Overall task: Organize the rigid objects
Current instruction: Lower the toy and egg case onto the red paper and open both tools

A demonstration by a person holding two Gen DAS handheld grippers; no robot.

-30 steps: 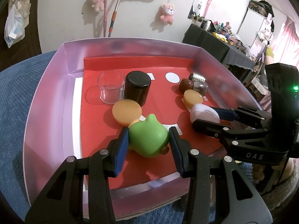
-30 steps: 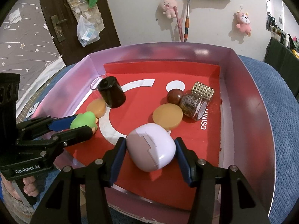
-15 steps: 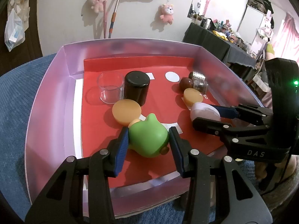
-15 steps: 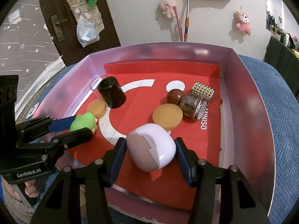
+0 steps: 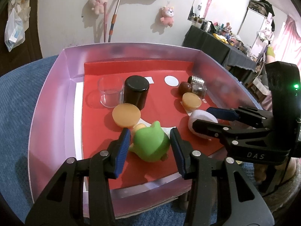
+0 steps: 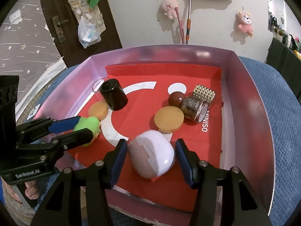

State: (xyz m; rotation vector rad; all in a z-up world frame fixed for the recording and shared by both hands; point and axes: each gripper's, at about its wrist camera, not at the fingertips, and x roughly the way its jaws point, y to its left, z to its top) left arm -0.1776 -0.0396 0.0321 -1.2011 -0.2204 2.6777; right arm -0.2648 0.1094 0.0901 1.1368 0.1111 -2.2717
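Two hand-held grippers reach into one pink-walled cardboard tray (image 5: 49, 101) lined with red printed paper, each straddling its own object. The left hand-held gripper (image 5: 149, 141) is closed on the green rubbery frog-like toy (image 5: 149, 144), its blue pads pressing both flanks; the toy lies directly ahead between the jaws, at the tray's near left. The right hand-held gripper (image 6: 149, 153) has the white rounded plastic case (image 6: 152, 153) between its pads, the case's long axis running roughly across the jaws; the pads sit at or just off its sides, and I cannot tell whether they press. Each hand is nearest its own object. Farther in stand a black cylindrical jar (image 5: 135, 91) and a clear plastic cup (image 5: 110, 91). The tray rests on blue textured fabric (image 6: 282, 113) in a cluttered room.
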